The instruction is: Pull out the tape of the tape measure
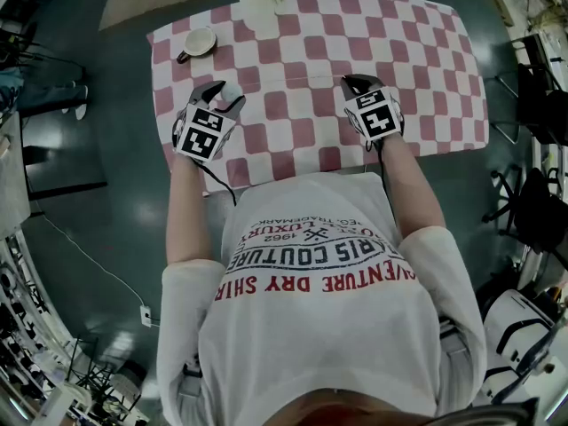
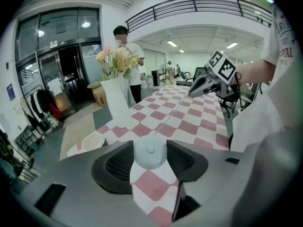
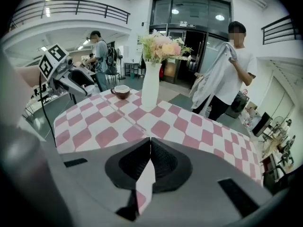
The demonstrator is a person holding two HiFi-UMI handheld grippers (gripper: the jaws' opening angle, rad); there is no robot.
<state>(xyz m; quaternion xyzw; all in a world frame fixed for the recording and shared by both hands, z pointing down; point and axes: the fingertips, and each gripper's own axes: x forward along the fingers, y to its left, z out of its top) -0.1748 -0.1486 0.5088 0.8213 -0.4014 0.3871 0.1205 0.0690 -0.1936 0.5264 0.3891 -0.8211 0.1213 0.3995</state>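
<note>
While the left gripper [image 1: 224, 96] hovers over the table [image 1: 426, 69] at about 8 o'clock in the head view, its fingers [image 2: 118, 162] are fairly wide apart and clamped on the tape measure [image 2: 150, 150]. It's a small round white case with a button in the middle. A ribbed pad presses on each side of it, and it sits just above the pink-and-white checked cloth.

Right gripper [image 1: 357, 82]: over the table at about 3 o'clock from the left one, well apart from it. Its fingers [image 3: 163, 162] are closed, tips meeting, with nothing bulky between them.

A thin line [image 1: 288, 85] runs across the cloth from the case towards the right fingertips, and it shows in all three views. Can't tell if it's drawn-out tape or just a crease, or whether the right tips pinch it.

Both grippers point forward and down, away from the person, with the marker cubes on top.

Other things on the table:
- cup [image 1: 197, 43] at the 10 o'clock corner
- white vase [image 1: 257, 3] with pink and cream flowers at the 12 o'clock far edge

Both stand well clear of the grippers.

Right gripper view: a person [image 3: 232, 79] stands past the far end of the table, holding up a grey garment.
</note>
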